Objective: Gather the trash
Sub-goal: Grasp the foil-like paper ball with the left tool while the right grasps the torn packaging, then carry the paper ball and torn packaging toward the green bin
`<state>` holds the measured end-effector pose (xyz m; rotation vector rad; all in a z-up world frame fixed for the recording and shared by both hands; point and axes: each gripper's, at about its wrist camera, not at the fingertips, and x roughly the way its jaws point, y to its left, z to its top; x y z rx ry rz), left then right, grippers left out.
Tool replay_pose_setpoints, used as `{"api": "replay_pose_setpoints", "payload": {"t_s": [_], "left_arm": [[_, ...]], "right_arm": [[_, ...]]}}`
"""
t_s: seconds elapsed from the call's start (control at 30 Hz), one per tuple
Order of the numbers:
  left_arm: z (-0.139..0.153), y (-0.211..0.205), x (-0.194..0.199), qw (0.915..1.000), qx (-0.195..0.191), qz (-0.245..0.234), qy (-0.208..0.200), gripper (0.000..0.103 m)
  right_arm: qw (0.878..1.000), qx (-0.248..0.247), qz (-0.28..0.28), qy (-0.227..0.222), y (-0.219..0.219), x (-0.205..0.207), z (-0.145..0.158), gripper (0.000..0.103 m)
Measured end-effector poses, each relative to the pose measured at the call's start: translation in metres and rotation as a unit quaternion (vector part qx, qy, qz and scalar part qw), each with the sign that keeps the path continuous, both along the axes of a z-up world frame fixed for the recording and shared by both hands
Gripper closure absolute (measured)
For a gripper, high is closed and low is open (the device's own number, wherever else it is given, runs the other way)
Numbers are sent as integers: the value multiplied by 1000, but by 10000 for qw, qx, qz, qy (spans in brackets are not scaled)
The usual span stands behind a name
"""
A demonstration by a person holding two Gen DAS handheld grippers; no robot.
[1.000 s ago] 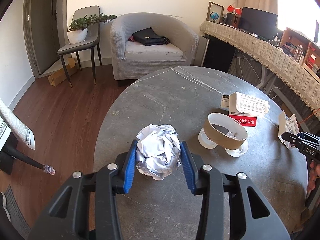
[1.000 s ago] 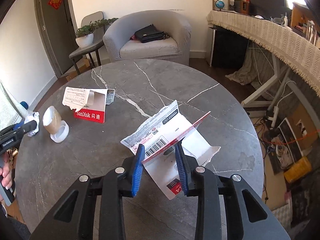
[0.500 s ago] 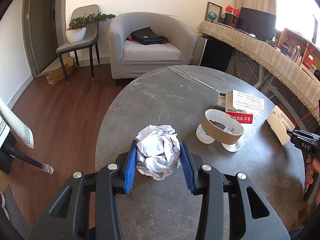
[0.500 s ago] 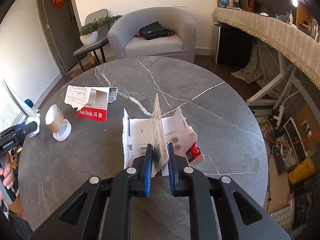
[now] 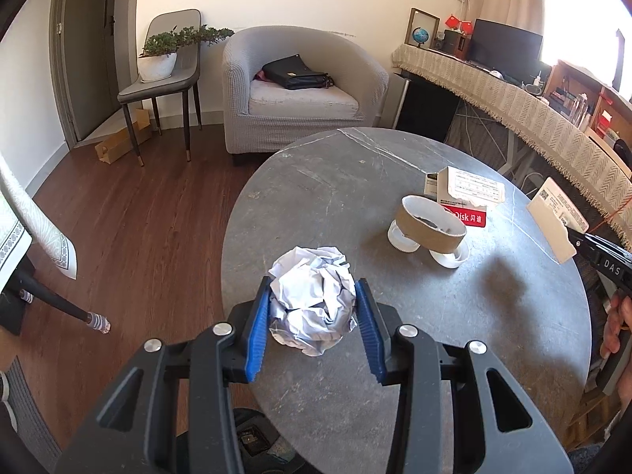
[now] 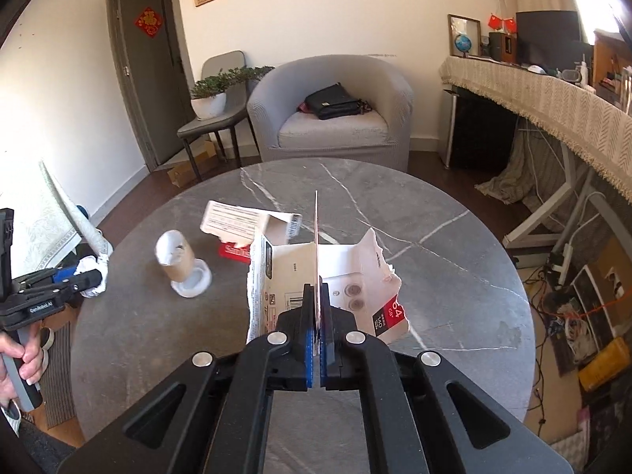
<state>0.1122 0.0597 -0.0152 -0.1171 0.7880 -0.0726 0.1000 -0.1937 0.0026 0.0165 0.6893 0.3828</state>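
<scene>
A crumpled white paper ball [image 5: 316, 308] sits between the blue pads of my left gripper [image 5: 312, 292], which is shut on it above the near left edge of the round grey table [image 5: 355, 181]. My right gripper [image 6: 315, 292] is shut on torn white and red card packaging [image 6: 355, 276], held off the table with one flap standing upright. That packaging [image 5: 553, 221] also shows at the right of the left wrist view. On the table lie a brown cardboard tape roll [image 5: 432, 227] on white caps and a torn SanDisk box [image 5: 466, 197].
Beyond the table stand a grey armchair [image 6: 331, 118] with a black bag and a chair [image 5: 158, 87] bearing a potted plant. A long cloth-covered desk [image 6: 553, 94] runs along the right. Wooden floor [image 5: 138, 217] lies left of the table. A person's hand [image 6: 15, 359] grips the left tool.
The right jaws have closed fully on the packaging and lifted it, folding it upright. The left gripper, still gripping the paper ball, has shifted toward the table's left edge.
</scene>
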Motion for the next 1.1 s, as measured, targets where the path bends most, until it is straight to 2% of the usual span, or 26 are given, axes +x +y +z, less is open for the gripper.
{"api": "replay_pose_setpoints", "payload": {"t_s": [0.23, 0.33, 0.57, 0.8, 1.1], "left_arm": [[2, 28, -37, 9999, 39, 145, 10, 59], [0, 46, -52, 9995, -82, 285, 44, 59], [-15, 76, -81, 9981, -179, 516, 289, 58], [-43, 95, -103, 9957, -246, 592, 663, 58], [-91, 94, -121, 9905, -364, 389, 1271, 58]], "right_arm": [[9966, 140, 815, -38, 55, -28, 8, 101], [9940, 158, 1078, -55, 77, -36, 12, 101], [9864, 74, 1645, -16, 125, -58, 13, 101], [9764, 56, 2157, -58, 166, -77, 18, 101], [9643, 45, 2648, 61, 206, -92, 18, 101]]}}
